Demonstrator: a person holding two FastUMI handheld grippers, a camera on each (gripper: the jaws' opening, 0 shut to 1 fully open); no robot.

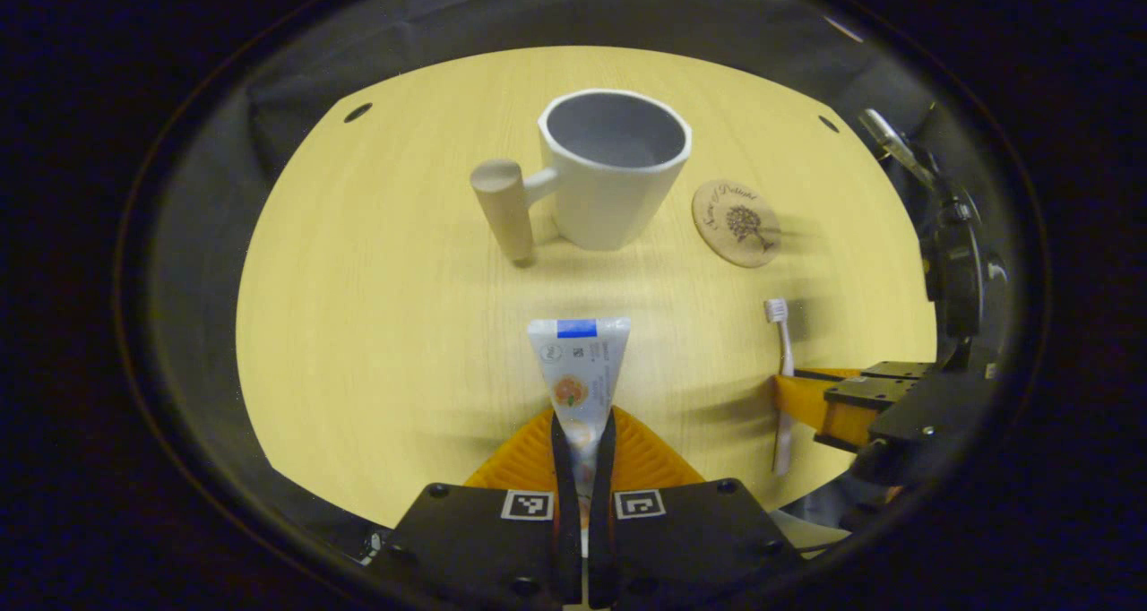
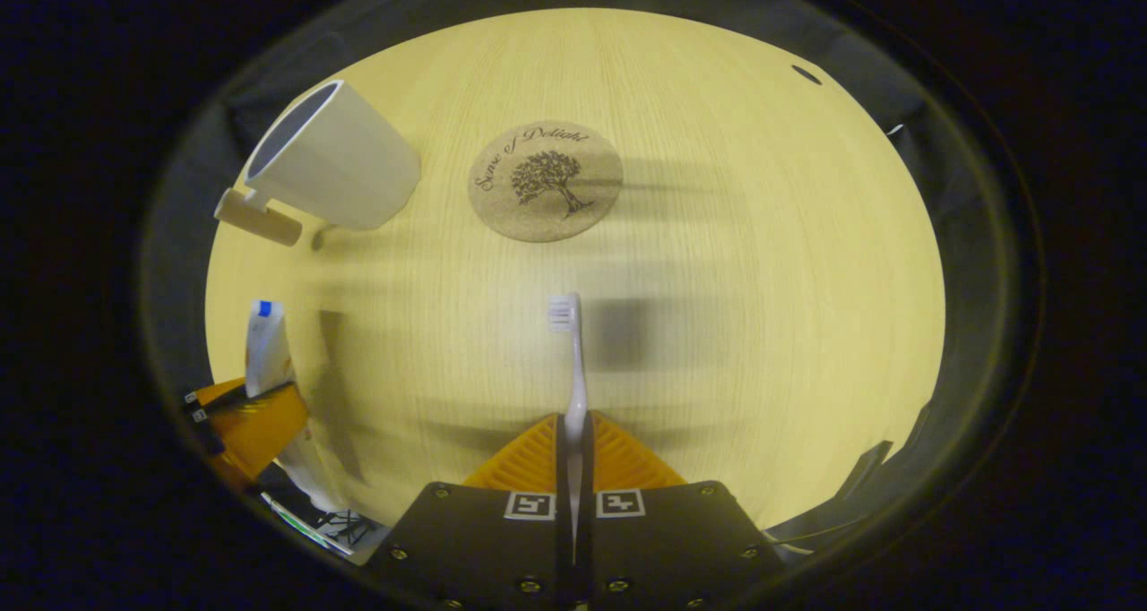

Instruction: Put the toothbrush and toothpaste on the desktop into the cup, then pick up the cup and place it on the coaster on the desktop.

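Note:
My left gripper (image 1: 582,436) is shut on a white toothpaste tube (image 1: 578,369), whose flat blue-banded end points toward the cup. The white cup (image 1: 614,172) with a wooden peg handle (image 1: 504,210) stands upright and empty beyond it. My right gripper (image 2: 574,441) is shut on the handle of a white toothbrush (image 2: 571,360), bristle head forward, toward the round cork coaster (image 2: 546,181). In the left gripper view the right gripper (image 1: 806,400) holds the toothbrush (image 1: 781,342) at the right, below the coaster (image 1: 736,222). In the right gripper view the cup (image 2: 336,159) is at the upper left.
The pale wooden desktop (image 2: 762,235) has small dark holes near its far corners (image 1: 357,112). Dark booth cloth rings the table edge. The right gripper's body and mount (image 1: 954,279) stand at the table's right side in the left gripper view.

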